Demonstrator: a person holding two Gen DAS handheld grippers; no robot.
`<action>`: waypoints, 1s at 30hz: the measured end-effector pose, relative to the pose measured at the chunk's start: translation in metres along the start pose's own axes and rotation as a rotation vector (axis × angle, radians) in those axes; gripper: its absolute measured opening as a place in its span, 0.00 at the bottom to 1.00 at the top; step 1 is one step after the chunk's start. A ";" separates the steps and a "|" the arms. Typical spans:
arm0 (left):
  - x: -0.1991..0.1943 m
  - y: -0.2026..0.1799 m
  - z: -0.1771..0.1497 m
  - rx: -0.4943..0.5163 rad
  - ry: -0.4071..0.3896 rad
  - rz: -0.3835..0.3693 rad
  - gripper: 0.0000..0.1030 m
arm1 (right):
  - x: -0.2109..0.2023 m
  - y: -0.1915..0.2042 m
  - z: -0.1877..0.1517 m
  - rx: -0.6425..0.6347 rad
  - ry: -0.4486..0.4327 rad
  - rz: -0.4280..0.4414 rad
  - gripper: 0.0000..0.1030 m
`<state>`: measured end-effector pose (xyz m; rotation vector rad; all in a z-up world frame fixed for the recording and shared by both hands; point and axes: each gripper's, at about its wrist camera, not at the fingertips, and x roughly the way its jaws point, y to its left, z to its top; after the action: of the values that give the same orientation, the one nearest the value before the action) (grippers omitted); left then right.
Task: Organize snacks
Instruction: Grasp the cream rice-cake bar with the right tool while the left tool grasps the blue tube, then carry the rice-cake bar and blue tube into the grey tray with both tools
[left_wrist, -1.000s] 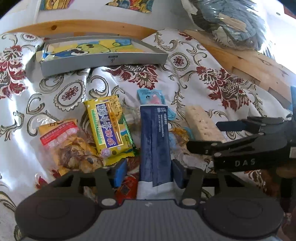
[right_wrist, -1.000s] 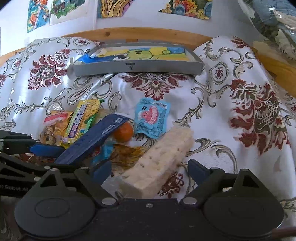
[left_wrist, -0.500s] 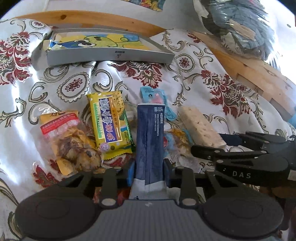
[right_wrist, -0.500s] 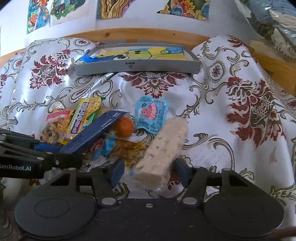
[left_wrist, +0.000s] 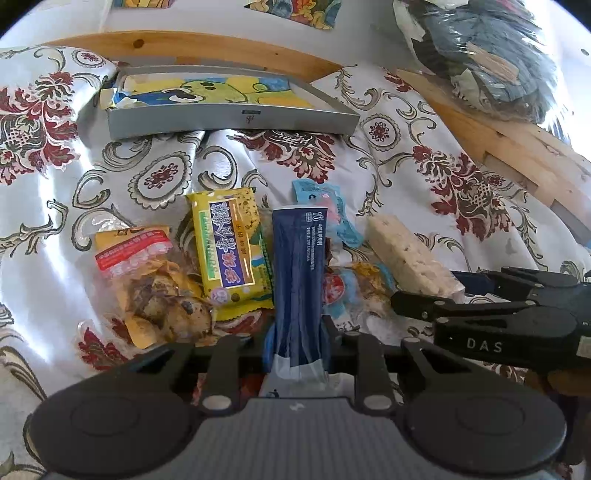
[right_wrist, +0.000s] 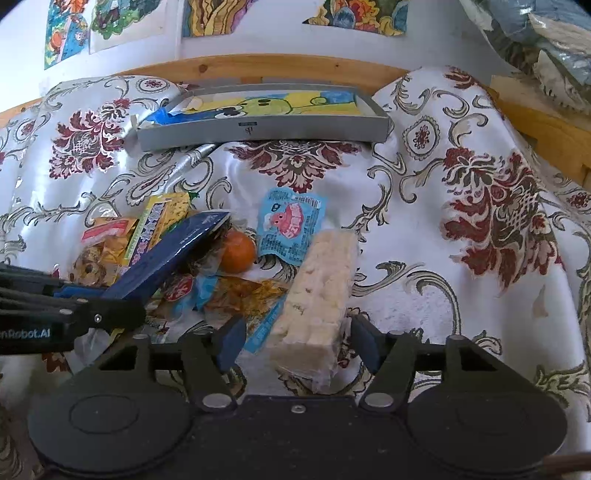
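Two grippers work the same heap of snacks on a floral cloth (right_wrist: 424, 206). The left gripper (left_wrist: 297, 338) is clamped on a long dark blue packet (left_wrist: 297, 266), its blue pads pressed to both sides of the near end — in the right wrist view that packet (right_wrist: 173, 254) slants up out of the pile. The right gripper (right_wrist: 297, 339) straddles a pale rice-cake bar (right_wrist: 317, 291), fingers apart; the right pad looks to be at the wrapper, the left stands clear (contact is hard to judge). Beside them lie a yellow packet (left_wrist: 229, 251), a clear bag of brown snacks (left_wrist: 147, 284), a light blue sachet (right_wrist: 290, 225) and a small orange (right_wrist: 238, 251). Farther back sits a grey tray (right_wrist: 258, 131).
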<state>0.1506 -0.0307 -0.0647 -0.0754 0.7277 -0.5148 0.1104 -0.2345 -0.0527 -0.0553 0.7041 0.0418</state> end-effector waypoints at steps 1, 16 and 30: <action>0.000 0.000 0.000 0.000 -0.002 0.002 0.25 | 0.001 0.000 0.001 0.002 -0.003 -0.002 0.65; -0.007 -0.005 0.000 0.004 -0.045 0.024 0.23 | -0.002 0.000 0.001 -0.040 -0.030 -0.051 0.35; -0.013 -0.007 0.000 0.000 -0.079 0.029 0.23 | -0.015 0.023 -0.010 -0.501 -0.199 -0.178 0.34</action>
<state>0.1397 -0.0308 -0.0548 -0.0852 0.6508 -0.4816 0.0909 -0.2123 -0.0511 -0.5860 0.4741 0.0513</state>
